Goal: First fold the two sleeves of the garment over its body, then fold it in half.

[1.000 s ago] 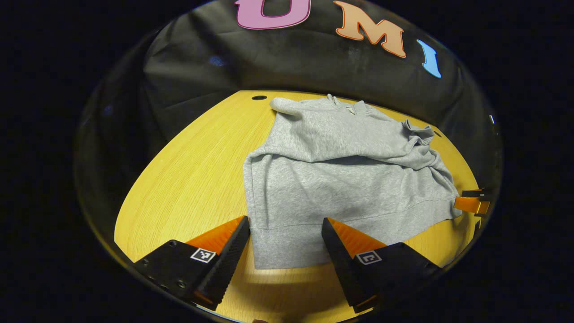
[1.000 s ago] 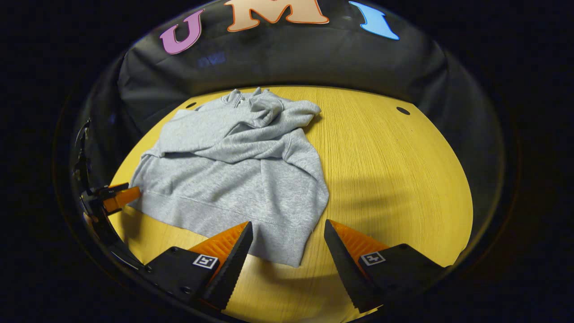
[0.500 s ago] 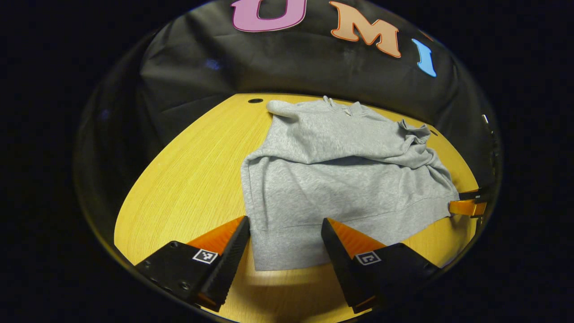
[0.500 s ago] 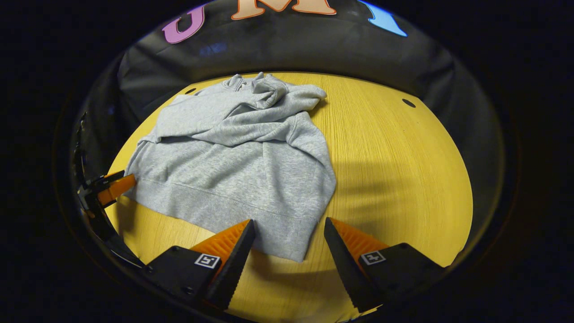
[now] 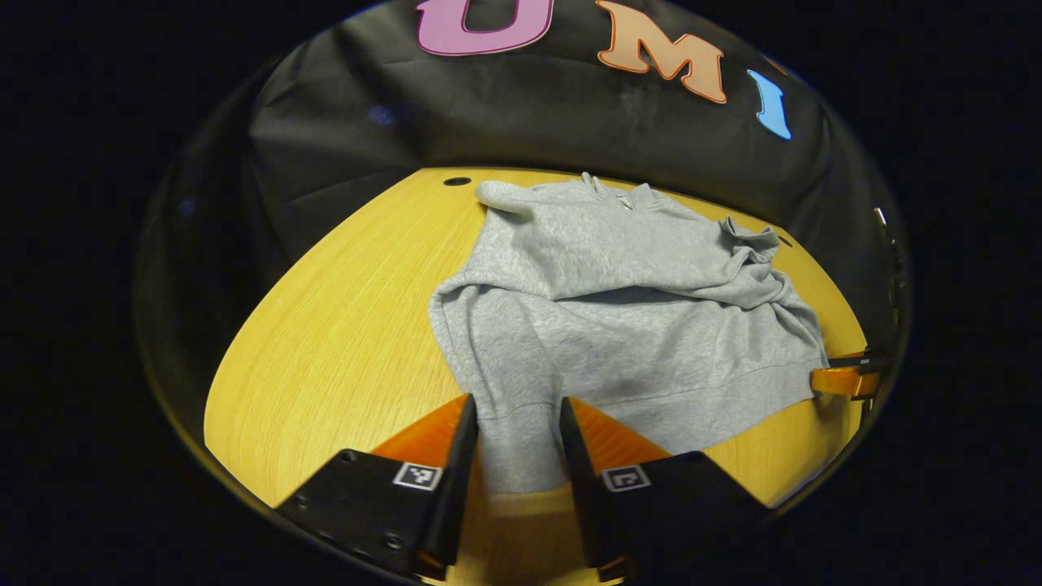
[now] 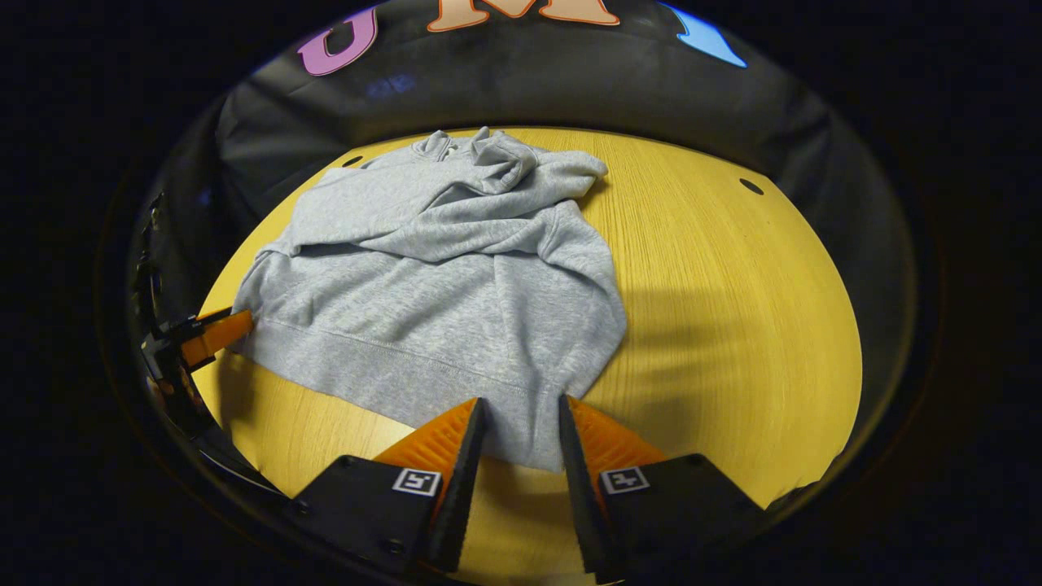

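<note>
With both sleeves lying across its body, the grey fleece sweatshirt point(image 5: 619, 325) rests on the yellow wooden surface point(image 5: 342, 325); each gripper's jaws pinch a hem corner, so lift both evenly toward the collar.

The garment point(image 5: 619, 325) was a pale heather grey, finely flecked all over, with a ribbed band of the same grey along its hem. The bench point(image 5: 342, 325) was a warm yellow wood with thin parallel grain lines and small dark round holes near its far edge. The booth wall behind was black cloth.
</note>
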### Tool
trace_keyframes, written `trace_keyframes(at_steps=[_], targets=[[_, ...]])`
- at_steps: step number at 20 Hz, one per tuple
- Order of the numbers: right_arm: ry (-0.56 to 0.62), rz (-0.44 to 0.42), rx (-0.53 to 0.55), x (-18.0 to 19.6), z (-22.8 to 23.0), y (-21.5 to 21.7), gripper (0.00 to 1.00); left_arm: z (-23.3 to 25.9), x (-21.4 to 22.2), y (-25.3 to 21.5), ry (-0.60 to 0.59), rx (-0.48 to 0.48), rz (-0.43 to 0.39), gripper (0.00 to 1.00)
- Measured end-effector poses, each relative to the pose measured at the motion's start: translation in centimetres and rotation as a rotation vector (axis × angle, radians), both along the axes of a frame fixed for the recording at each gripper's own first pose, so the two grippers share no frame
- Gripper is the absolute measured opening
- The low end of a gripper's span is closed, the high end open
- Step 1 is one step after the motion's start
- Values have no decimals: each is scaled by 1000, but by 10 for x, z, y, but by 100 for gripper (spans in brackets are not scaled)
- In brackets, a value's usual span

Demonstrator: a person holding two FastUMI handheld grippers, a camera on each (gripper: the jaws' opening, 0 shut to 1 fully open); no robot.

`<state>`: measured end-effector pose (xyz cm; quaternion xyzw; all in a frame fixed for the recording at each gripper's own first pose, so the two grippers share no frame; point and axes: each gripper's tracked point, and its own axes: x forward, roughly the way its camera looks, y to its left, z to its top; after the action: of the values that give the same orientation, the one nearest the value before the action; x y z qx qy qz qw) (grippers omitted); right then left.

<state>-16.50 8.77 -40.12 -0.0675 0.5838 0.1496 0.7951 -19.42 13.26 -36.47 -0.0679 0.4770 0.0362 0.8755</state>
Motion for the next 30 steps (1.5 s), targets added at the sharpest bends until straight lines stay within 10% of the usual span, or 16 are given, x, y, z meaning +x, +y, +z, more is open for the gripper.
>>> trace_keyframes(at_steps=[3,4,10,30], targets=[[30,-28,30,-2,0,6,55,-1,4,-9,-9,-28,9,24],[20,-47,54,1,0,10,31,-2,5,-10,-10,-37,14,15],[41,-69,88,1,-1,10,5,0,5,-12,27,-85,44,0],[127,-154,240,20,45,22,5,26,16,-18,118,-160,3,0]])
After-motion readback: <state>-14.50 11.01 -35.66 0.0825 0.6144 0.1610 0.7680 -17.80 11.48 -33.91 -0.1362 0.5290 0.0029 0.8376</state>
